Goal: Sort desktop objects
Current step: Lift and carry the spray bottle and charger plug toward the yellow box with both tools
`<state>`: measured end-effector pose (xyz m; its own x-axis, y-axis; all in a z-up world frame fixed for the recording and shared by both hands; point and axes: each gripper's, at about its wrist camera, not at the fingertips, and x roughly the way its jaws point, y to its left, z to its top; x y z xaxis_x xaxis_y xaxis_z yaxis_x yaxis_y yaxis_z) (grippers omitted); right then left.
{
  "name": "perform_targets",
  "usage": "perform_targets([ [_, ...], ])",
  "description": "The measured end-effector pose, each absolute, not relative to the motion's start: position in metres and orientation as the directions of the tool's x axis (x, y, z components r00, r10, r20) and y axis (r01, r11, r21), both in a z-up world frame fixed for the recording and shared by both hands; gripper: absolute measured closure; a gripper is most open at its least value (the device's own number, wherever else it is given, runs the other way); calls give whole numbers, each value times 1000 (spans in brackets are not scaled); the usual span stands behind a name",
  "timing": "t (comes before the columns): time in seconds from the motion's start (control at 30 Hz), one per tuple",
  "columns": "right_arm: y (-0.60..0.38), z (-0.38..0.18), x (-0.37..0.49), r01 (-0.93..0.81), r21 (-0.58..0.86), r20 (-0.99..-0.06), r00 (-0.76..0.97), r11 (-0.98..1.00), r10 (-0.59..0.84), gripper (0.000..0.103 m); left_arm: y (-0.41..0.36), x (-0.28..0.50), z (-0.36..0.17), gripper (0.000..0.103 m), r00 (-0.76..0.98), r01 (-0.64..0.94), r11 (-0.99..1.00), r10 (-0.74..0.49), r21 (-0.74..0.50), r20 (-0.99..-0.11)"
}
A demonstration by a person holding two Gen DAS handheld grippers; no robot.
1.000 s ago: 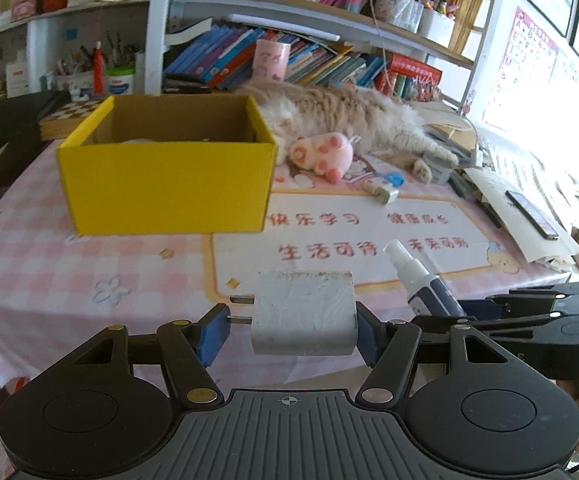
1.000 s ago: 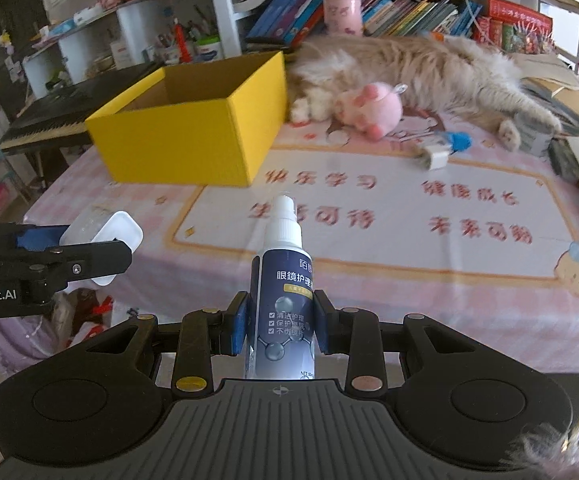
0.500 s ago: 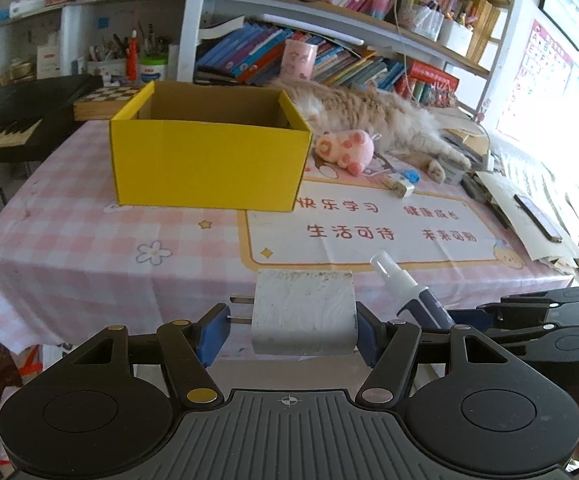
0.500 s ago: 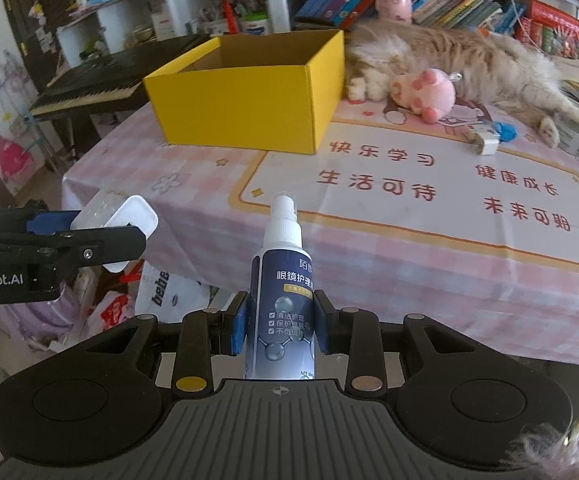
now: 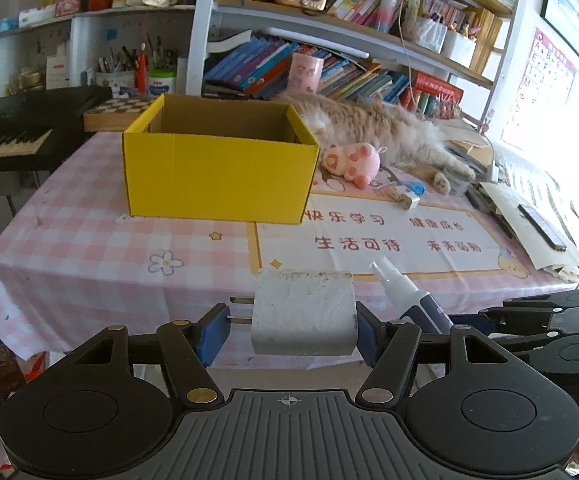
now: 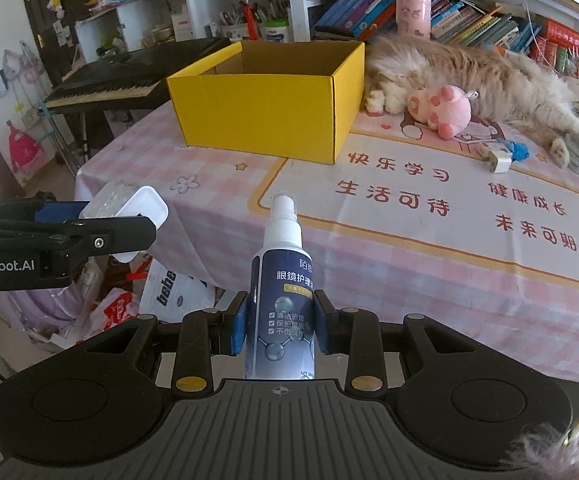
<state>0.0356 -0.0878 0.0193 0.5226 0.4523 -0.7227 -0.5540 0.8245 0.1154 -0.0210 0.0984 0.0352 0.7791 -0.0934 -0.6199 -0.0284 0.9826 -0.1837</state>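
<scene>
A black keyboard [image 5: 17, 136] is standing at the far left, off the table's edge. Next to it, the table [image 5: 89, 248], under a pink checked cloth, is carrying an open yellow box [image 5: 217, 176] near its back left part. The left gripper [image 5: 289, 330] is hovering off the near edge of the table, its blue pads clamping a white charger block [image 5: 303, 312] between them, the plug's metal prongs pointing toward the left pad. Just right of it, the right gripper [image 6: 279, 328] is holding a dark blue spray bottle [image 6: 283, 304] upright by its body, the fingers closed tight on the label and the white nozzle pointing toward the table. Behind the box's right corner a fluffy cat [image 5: 389, 132] is lying stretched along the back of the table, with a pink plush toy [image 5: 353, 162] resting against it. Farther right, a small white adapter [image 6: 497, 160] and a blue item are lying on the printed mat, and a dark phone [image 5: 541, 226] is lying on papers at the table's right edge.
</scene>
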Motion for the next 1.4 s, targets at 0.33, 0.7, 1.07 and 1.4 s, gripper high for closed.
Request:
perform_targets([
  [0.33,-89,22,36,-549,115,-713,535,828,454,73,98,-20,37,38,785,-20,984,-94,-176,-613],
  [0.7,-85,21,37,-553,111,-715,533,826,453,73,103,-17,36,38,783,-18,984,-97,-177,-615],
  [1.07,-62,18,53,-599,87,-742,494,796,453,73,121,-8,32,38,782,-82,973,-71,-216,-620],
  [1.4,-43,26,101,-642,105,-731,468,760,496,73,136,21,42,38,805,-170,964,15,-206,-593],
])
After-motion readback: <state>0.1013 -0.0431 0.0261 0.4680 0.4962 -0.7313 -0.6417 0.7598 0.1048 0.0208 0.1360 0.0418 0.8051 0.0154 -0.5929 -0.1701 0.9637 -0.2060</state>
